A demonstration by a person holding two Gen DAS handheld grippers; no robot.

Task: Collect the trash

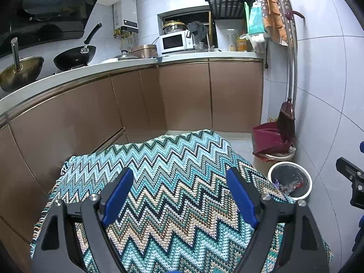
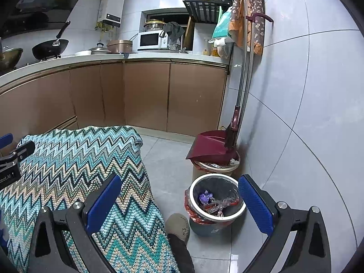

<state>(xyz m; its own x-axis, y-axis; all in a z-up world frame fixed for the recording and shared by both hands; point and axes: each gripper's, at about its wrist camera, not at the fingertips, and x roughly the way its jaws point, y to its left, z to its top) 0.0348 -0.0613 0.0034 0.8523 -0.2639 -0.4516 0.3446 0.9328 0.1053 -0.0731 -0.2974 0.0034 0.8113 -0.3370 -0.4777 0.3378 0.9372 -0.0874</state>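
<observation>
A grey trash bin (image 2: 217, 202) with a white rim and a red-edged bag stands on the floor by the right wall. Crumpled wrappers and purple scraps (image 2: 206, 198) lie inside it. It also shows in the left wrist view (image 1: 289, 180). My right gripper (image 2: 179, 195) is open and empty, above and just in front of the bin. My left gripper (image 1: 180, 192) is open and empty over a table covered by a zigzag teal cloth (image 1: 173, 182). No loose trash shows on the cloth.
A maroon dustpan (image 2: 210, 146) and broom (image 2: 232, 134) lean on a second bin by the wall. Brown kitchen cabinets (image 2: 145, 95) run behind. A person's slipper (image 2: 178, 226) is next to the bin. The other gripper (image 1: 351, 179) shows at the right edge.
</observation>
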